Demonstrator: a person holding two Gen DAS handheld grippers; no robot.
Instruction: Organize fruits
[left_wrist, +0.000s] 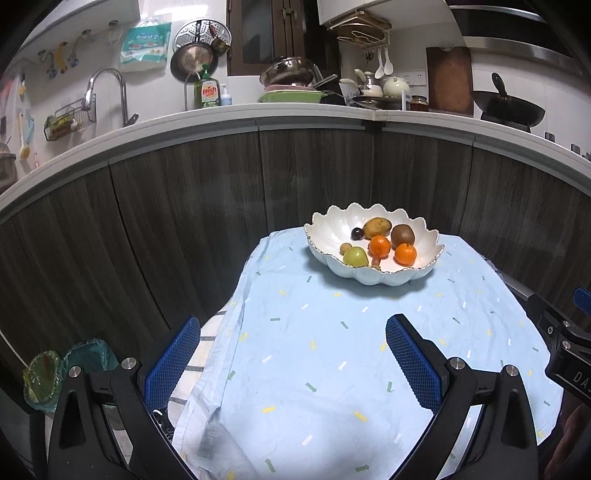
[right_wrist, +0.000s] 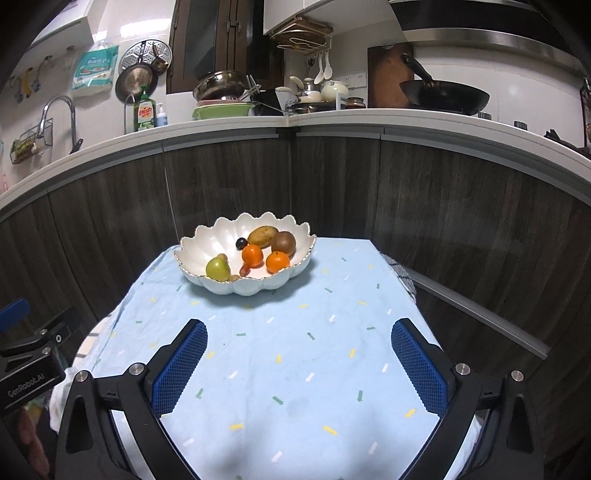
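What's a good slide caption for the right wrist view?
Open right gripper facing a scalloped white bowl of mixed fruit on a blue tablecloth.

In the bowl (left_wrist: 373, 221), a small reddish fruit (left_wrist: 376, 261) sits mostly hidden behind the green apple (left_wrist: 355, 256) and one orange (left_wrist: 379, 246); from the right wrist view the same fruit (right_wrist: 244, 268) shows only a sliver, and what kind it is cannot be told. A little brown fruit (left_wrist: 345, 247) is too small to name, as is the dark round one (left_wrist: 357, 233). The right tool (left_wrist: 565, 339) is cut off by the left view's right edge, so its fingers stay out of sight there. The left tool (right_wrist: 33, 354) is likewise cut by the right view's left edge. The table's (right_wrist: 295, 369) near edge runs out of both pictures.
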